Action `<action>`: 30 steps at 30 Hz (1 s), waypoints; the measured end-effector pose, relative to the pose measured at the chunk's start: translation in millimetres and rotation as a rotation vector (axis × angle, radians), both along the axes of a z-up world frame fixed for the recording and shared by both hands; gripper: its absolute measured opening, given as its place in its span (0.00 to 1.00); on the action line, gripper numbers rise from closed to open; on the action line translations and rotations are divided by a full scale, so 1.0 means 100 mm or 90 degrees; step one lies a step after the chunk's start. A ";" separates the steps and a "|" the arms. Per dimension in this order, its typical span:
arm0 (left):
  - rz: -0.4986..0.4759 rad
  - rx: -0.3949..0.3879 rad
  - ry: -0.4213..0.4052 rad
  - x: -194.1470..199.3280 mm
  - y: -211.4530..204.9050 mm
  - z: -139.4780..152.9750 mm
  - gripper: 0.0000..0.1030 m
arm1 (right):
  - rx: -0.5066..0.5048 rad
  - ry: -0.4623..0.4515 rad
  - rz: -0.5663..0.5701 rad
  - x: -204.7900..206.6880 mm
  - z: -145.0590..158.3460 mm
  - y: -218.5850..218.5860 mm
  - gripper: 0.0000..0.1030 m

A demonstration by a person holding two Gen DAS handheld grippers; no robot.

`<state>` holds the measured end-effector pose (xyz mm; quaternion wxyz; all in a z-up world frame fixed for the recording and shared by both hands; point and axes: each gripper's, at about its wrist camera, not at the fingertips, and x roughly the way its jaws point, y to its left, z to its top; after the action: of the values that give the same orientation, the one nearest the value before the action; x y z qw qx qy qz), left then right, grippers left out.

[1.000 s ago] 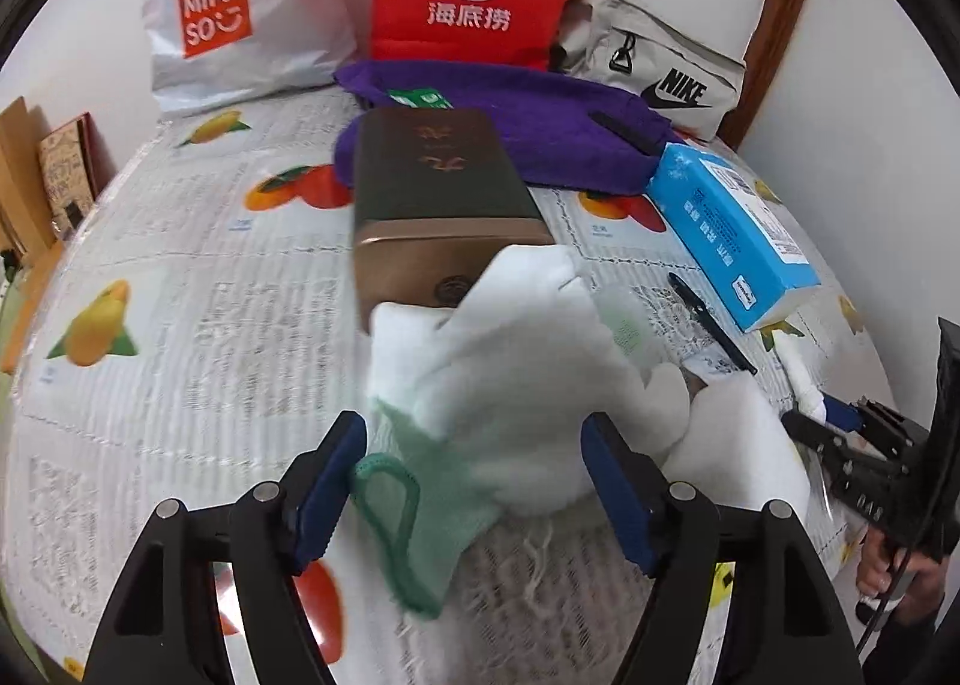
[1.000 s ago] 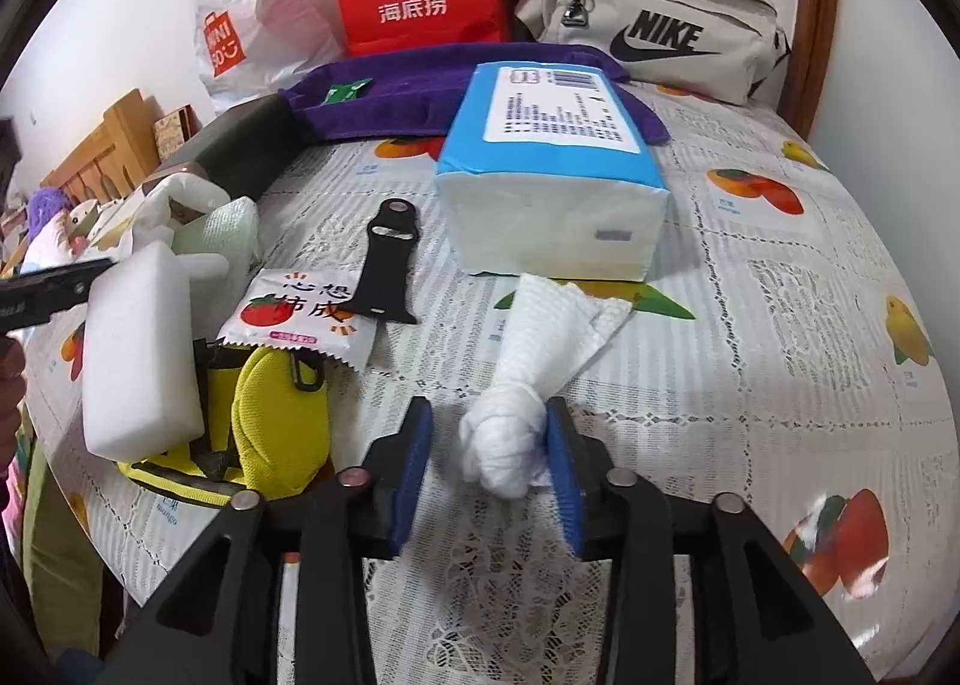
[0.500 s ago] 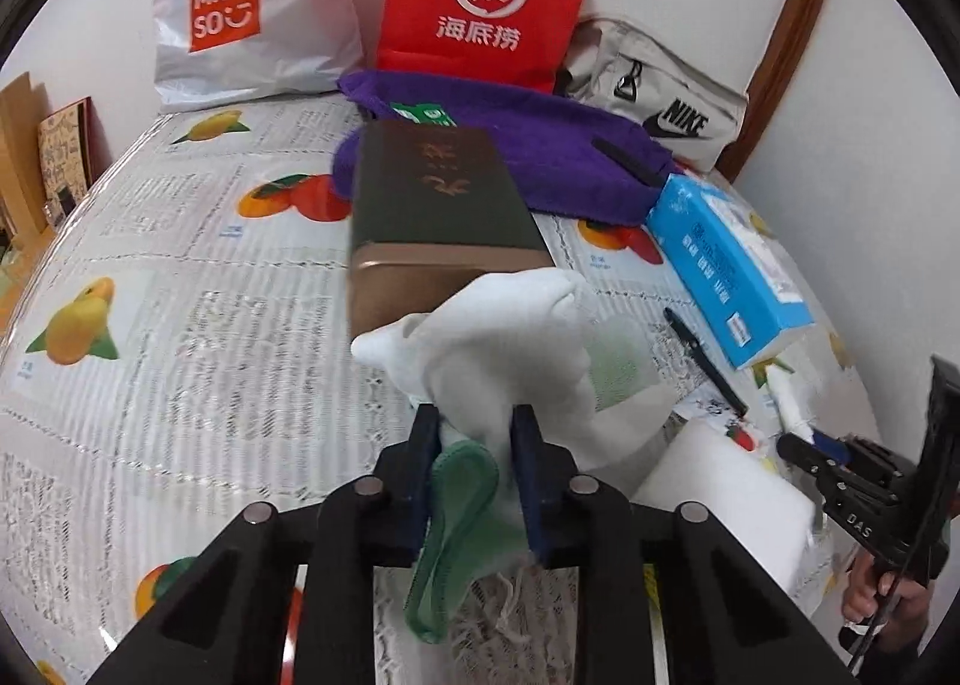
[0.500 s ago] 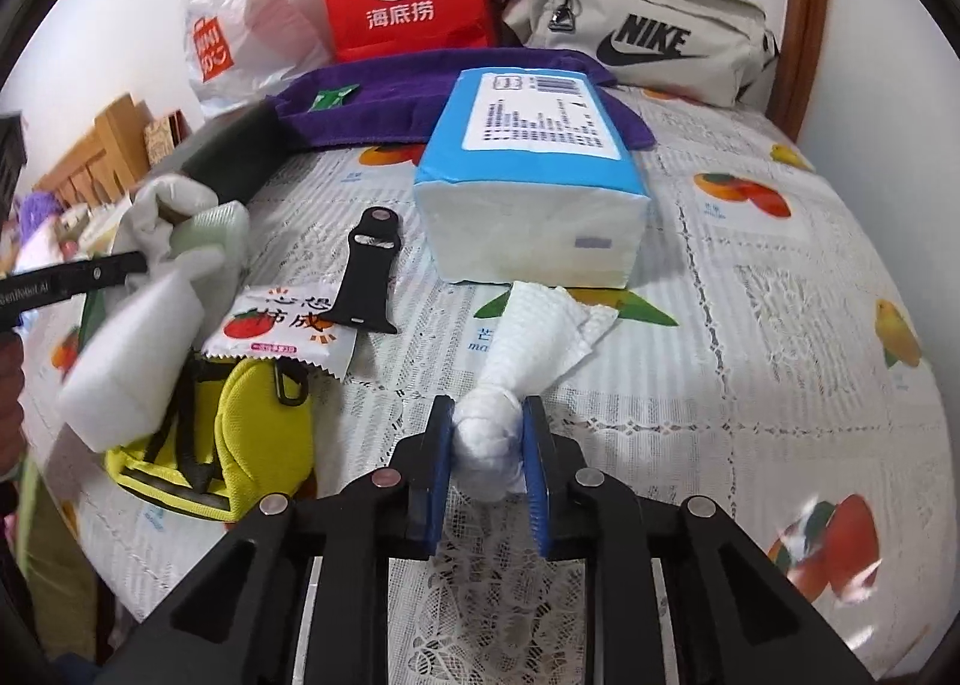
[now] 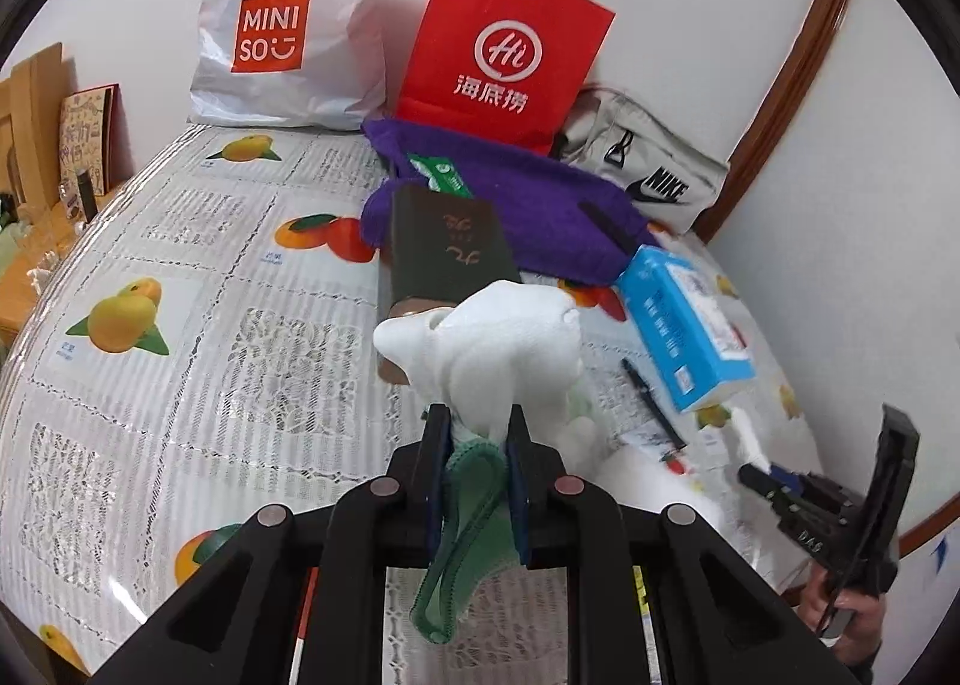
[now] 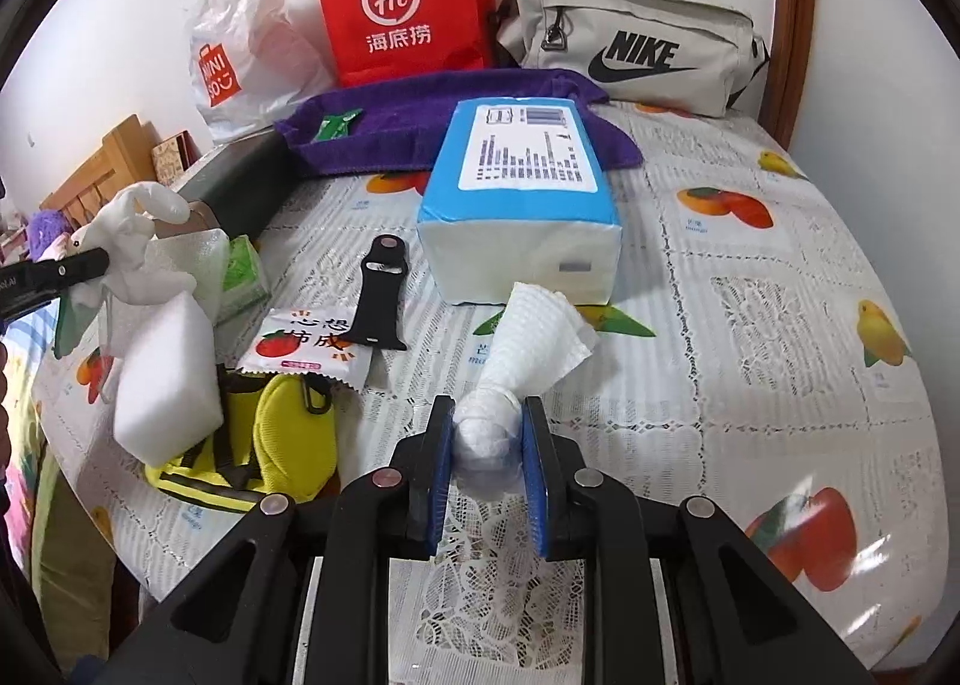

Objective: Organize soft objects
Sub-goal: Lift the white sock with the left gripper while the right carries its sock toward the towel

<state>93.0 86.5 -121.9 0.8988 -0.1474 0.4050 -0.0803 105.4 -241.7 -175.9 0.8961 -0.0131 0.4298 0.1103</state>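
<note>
The left gripper [image 5: 477,466] has its jaws drawn narrow, closing the last bit on a bunched white cloth [image 5: 498,349] with a green-edged strip [image 5: 465,529] trailing down between the pads; the bundle stands up and away from the jaws toward the middle of the left wrist frame, in front of a dark box [image 5: 447,250]. In the right wrist view the right gripper [image 6: 487,454] pinches the knotted end of a rolled white towel [image 6: 528,343], whose long axis runs from the jaws up-frame and slightly right toward the blue tissue pack [image 6: 522,193], its loose end just short of that pack. Each soft thing is thus already in its own gripper, so neither needs reaching for. Whether the left bundle is clear of the table is hard to say from this angle. The surface is a lace-and-fruit tablecloth [image 6: 750,325], crowded at left with a white foam block [image 6: 165,379] and a yellow pouch [image 6: 288,433]; bags lean on the wall at the top of frame.
</note>
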 end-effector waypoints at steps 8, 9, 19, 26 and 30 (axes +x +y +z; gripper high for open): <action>0.026 0.072 0.034 0.08 -0.06 -0.17 0.47 | 0.004 0.013 0.001 -0.03 -0.02 -0.02 0.21; 0.025 0.073 0.037 0.09 -0.06 -0.18 0.51 | 0.004 0.014 0.001 -0.03 -0.03 -0.02 0.21; -0.008 0.159 0.052 0.33 -0.32 -0.38 0.49 | -0.001 0.037 0.003 0.04 -0.14 0.01 0.21; -0.010 0.117 0.029 0.26 -0.19 -0.20 0.11 | -0.007 0.026 0.006 0.04 -0.08 0.00 0.21; -0.001 0.103 0.005 0.22 -0.13 0.02 0.11 | -0.001 0.013 0.007 0.07 0.05 -0.02 0.21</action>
<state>114.8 73.9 -120.3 0.9062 -0.0743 0.4135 -0.0478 112.7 -243.6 -171.1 0.8911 -0.0154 0.4388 0.1150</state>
